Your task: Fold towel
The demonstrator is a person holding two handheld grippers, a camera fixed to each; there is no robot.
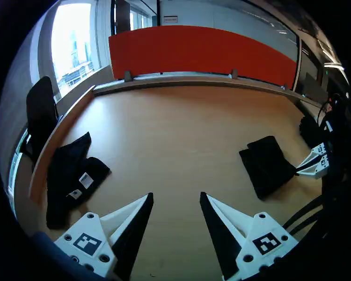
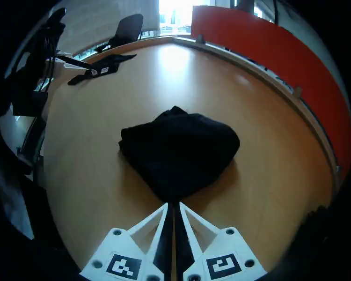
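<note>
Where my right gripper (image 2: 174, 204) comes down to the table (image 2: 269, 140), its two fingers stand almost together with only a thin slit between them. The near corner of the towel (image 2: 180, 147) tapers right into their tips. I believe it is pinched there, though dark cloth against dark finger pads makes the contact hard to judge. The towel is black, soft and thick-looking. It lies in a rounded, roughly folded heap near the middle of the pale wooden table, with a small peak at its far edge and a blunt corner on its left. In the left gripper view it shows as two overlapping layers, a narrower flap set over a broader one, toward the right side of the table. My left gripper (image 1: 175, 195) hovers above bare wood with its fingers spread wide and nothing between them, well apart from the towel. A second pile of black cloth (image 1: 70, 178), with small white tags on it, lies near the table's left edge, close to a black chair (image 1: 40, 112). A red divider (image 1: 199, 51) runs along the far edge.
</note>
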